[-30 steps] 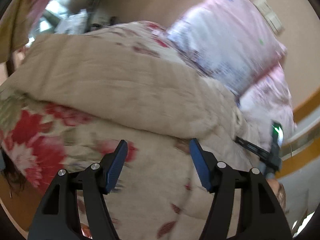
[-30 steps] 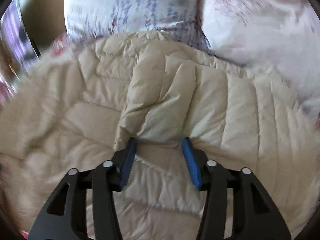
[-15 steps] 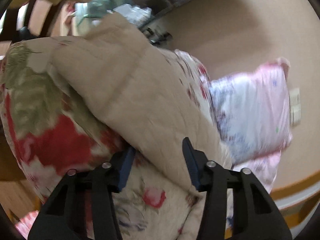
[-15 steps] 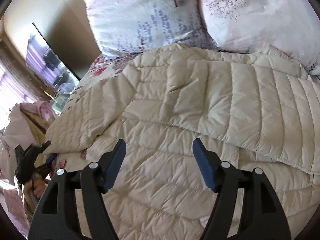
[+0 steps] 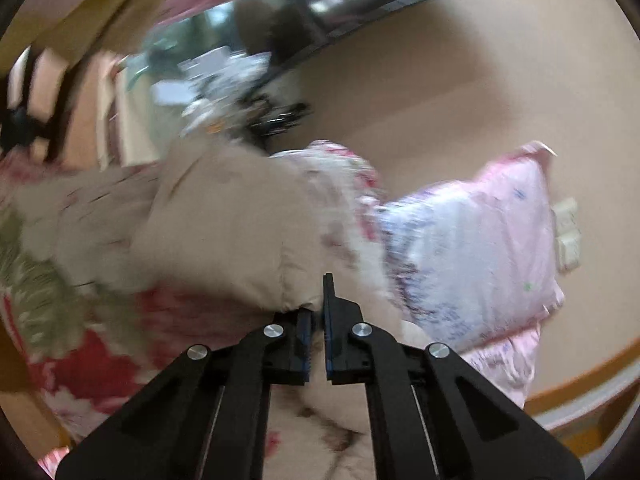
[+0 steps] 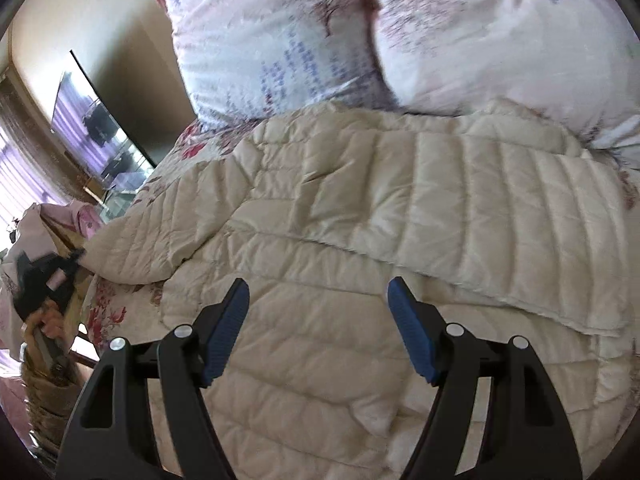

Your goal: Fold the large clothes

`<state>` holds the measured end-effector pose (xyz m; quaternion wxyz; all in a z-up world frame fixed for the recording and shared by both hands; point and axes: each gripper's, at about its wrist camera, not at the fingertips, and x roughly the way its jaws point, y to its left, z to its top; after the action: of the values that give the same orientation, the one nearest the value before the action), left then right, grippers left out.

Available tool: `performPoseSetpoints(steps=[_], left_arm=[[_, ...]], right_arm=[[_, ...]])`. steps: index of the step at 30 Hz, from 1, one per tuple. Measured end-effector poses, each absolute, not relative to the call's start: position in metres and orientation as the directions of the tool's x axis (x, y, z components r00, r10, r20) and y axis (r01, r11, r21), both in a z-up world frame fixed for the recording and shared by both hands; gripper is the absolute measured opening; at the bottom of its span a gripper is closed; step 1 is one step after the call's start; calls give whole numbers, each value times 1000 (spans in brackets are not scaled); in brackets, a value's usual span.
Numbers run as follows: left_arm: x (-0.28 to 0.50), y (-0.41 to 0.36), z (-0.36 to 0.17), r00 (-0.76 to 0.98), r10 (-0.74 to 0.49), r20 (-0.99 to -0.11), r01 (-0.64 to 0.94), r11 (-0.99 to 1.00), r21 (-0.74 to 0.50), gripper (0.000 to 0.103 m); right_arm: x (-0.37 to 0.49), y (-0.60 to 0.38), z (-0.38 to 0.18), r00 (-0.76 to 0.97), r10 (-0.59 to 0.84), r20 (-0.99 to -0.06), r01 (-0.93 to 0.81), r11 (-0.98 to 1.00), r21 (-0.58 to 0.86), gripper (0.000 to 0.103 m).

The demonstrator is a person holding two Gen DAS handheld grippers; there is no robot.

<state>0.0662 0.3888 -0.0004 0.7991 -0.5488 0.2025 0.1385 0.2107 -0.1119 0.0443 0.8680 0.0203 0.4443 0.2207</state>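
A cream quilted puffer jacket (image 6: 360,200) lies spread on a floral bedspread (image 6: 104,312), with one sleeve folded across its body. In the left wrist view, my left gripper (image 5: 317,300) is shut on the edge of a jacket (image 5: 224,220) sleeve, with cream fabric pinched between the blue pads. The right wrist view shows that left gripper (image 6: 44,276) at the far left, gripping the sleeve's end. My right gripper (image 6: 317,284) hovers over the jacket's middle. Its jaws are opening and nothing is between them.
Two pale flowered pillows (image 6: 272,40) (image 6: 500,32) lean against the wall behind the jacket. One pillow (image 5: 472,248) is at the right in the left wrist view. A dark screen (image 6: 96,120) hangs on the left wall. A hand (image 6: 44,320) holds the left tool.
My left gripper closed onto the jacket's sleeve edge while rolling and moving. My right gripper let go of the folded sleeve, opened wider and drew back above the jacket.
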Motion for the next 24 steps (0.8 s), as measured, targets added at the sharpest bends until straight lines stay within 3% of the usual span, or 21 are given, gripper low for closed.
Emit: performPoseSetpoints(steps=[6, 13, 18, 24], left_arm=[[112, 322, 70, 926, -151, -345, -216, 536, -816, 3], [175, 191, 108, 847, -468, -252, 99, 605, -790, 3], [205, 107, 92, 730, -623, -282, 196, 586, -786, 3], [232, 19, 47, 540, -717, -442, 207, 621, -756, 4]], right_arm=[[207, -150, 54, 564, 365, -741, -308, 925, 221, 74], [210, -193, 52, 593, 313, -741, -211, 949, 232, 75], [212, -218, 52, 614, 280, -738, -149, 959, 240, 75], [217, -239, 47, 629, 236, -740, -78, 967, 242, 75]])
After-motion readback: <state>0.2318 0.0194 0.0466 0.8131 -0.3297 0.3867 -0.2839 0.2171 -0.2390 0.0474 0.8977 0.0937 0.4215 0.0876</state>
